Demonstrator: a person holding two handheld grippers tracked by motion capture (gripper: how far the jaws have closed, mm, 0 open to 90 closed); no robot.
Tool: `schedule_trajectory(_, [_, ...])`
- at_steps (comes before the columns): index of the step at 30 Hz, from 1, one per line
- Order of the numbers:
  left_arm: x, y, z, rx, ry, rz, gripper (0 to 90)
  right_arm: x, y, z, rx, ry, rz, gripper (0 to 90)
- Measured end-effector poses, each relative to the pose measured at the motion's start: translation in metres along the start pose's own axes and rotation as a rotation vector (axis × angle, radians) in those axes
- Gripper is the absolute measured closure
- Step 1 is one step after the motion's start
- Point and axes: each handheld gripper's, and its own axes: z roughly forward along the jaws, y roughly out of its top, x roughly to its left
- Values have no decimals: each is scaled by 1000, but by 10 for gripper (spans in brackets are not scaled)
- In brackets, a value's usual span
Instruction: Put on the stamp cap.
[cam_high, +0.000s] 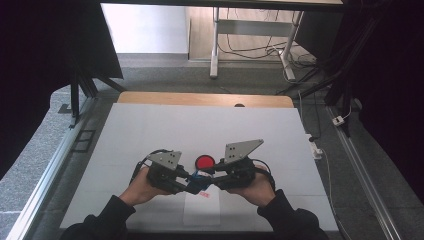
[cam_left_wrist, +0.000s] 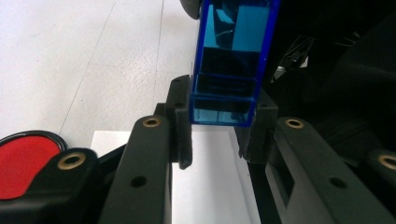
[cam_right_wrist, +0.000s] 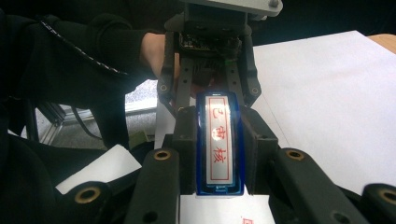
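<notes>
The left gripper (cam_left_wrist: 219, 140) and the right gripper (cam_right_wrist: 219, 154) are both closed tight on one blue stamp (cam_right_wrist: 218, 142), each clamping an end, so it hangs between them just above the sheet of paper (cam_high: 201, 210). In the right gripper view the stamp's white face with red characters is turned up toward the camera. A red mark (cam_high: 203, 194) already sits on the paper right beneath the grippers; the round red ink pad (cam_high: 204, 161) lies just beyond them on the worktop (cam_high: 150, 130). This looks like the stamp being passed or turned over between grippers; next, one gripper would need to let go while the other keeps it level. Both hands (cam_high: 142, 186) sit low, forearms converging, grippers pointed inward at each other.
</notes>
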Motion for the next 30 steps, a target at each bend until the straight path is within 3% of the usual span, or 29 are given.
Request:
schedule_trajectory(11, [-4,3,-3,4,13,44,689,-2,-2,-1,-37,29,20,717])
schedule_trajectory(26, [-3,2,-3,-37,17,14,683,-3,-3,-2,-61,16,16,716])
schedule_trajectory(30, [-4,2,-2,-37,39,1,665,-2,-2,-2,-52,6,15,716])
